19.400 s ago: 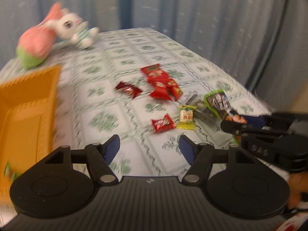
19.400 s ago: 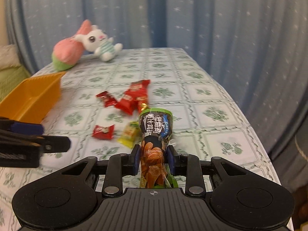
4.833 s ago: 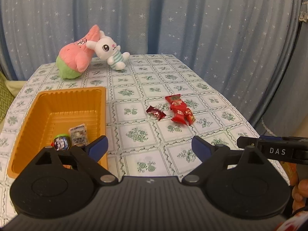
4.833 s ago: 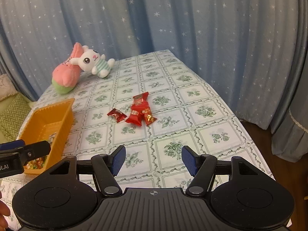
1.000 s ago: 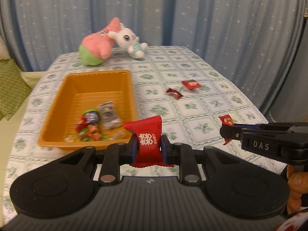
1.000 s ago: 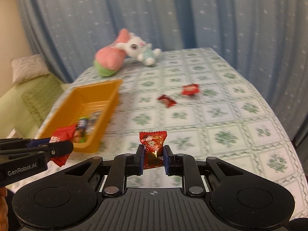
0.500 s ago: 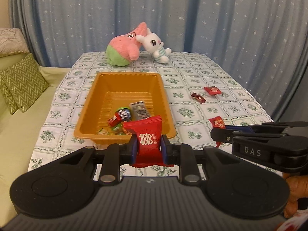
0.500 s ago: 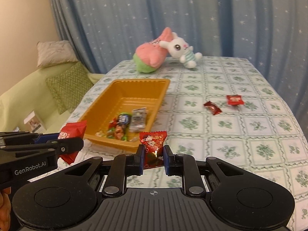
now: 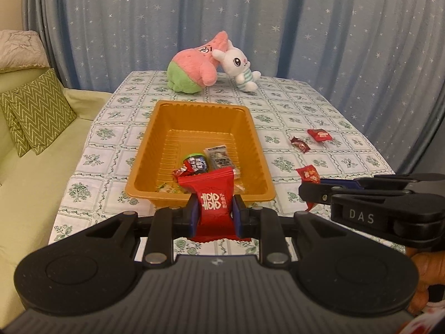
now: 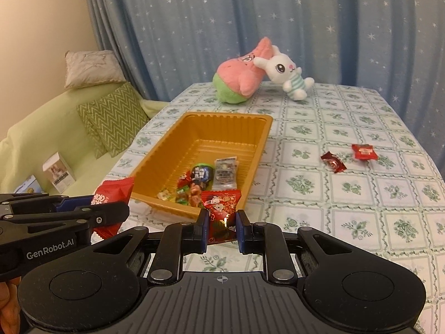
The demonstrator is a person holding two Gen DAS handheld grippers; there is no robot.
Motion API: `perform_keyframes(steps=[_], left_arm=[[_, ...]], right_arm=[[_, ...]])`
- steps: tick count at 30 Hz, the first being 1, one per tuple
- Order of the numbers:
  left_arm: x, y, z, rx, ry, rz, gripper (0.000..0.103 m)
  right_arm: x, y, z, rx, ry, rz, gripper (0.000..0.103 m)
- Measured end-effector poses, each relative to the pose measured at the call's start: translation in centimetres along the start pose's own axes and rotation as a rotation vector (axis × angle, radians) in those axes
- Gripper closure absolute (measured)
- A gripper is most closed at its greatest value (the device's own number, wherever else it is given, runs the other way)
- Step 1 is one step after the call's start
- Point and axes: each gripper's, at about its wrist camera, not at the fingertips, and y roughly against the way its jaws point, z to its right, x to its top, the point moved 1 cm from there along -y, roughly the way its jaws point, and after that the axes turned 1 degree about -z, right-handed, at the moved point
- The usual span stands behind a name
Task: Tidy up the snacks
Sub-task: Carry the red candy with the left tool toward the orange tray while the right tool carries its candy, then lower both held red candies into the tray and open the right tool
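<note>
Both claws have swung from the scattered sweets to the near end of the orange tray (image 9: pixel 258 150). The left claw (image 9: pixel 212 214) grips a red packet (image 9: pixel 212 200); the right claw (image 10: pixel 222 229) grips a patterned red candy (image 10: pixel 221 206). Release into the tray likely follows; two wrapped sweets (image 10: pixel 347 157) remain right of the tray on the tabletop (image 10: pixel 361 208).

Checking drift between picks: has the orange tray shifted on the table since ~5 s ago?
Cannot tell. The orange tray sits below the pink plush, as it did earlier, but both wrist cameras have moved, so any small shift is hidden.
</note>
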Motion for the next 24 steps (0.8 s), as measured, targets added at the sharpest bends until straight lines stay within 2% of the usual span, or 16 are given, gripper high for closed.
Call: perform_keyframes(steps=[24], left_arm=[[4.4,-3.7,-3.9,0.001,-0.033,-0.009,0.081]], right_arm=[[4.9,-5.8,-2.0,0.017,0.029,-0.010,0.083]])
